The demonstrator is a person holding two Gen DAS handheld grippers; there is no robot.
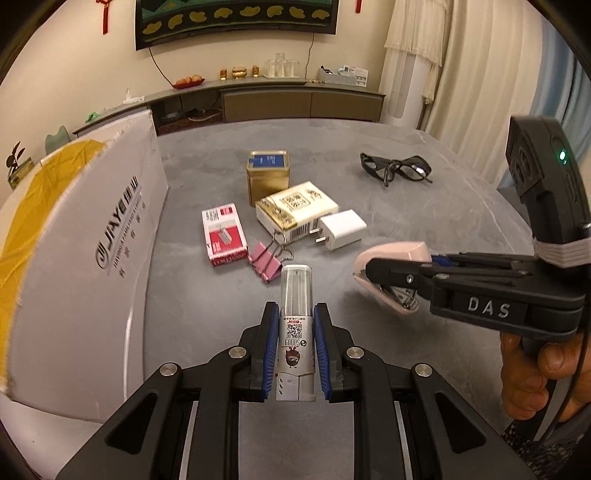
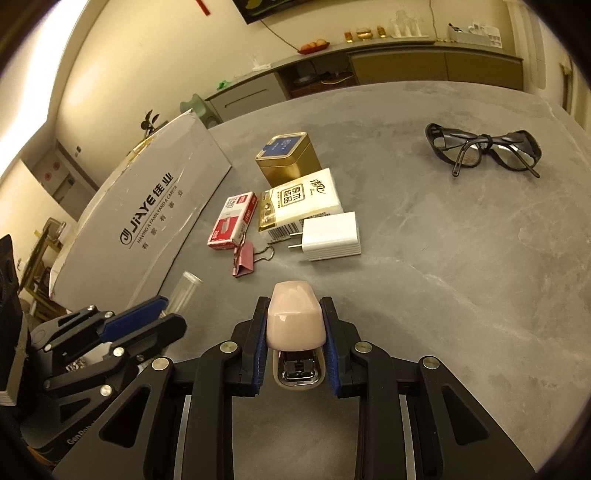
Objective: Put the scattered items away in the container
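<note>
Nearest the camera, the left gripper (image 1: 295,345) has its fingers (image 1: 271,343) pressed against a clear-capped tube (image 1: 296,317). The right gripper (image 2: 296,345) clamps a pink stapler (image 2: 295,317). Both hover above the grey counter (image 2: 443,277), beside a large white cardboard box (image 1: 110,236).

Cream wall (image 1: 92,66) ahead beyond jaws; long grey sideboard (image 1: 295,99) below dark framed picture (image 1: 236,18); pale curtains (image 1: 461,55) far right.

The cardboard box (image 1: 92,236) is cut off at the frame's left edge; its inside is hidden behind its wall.
</note>
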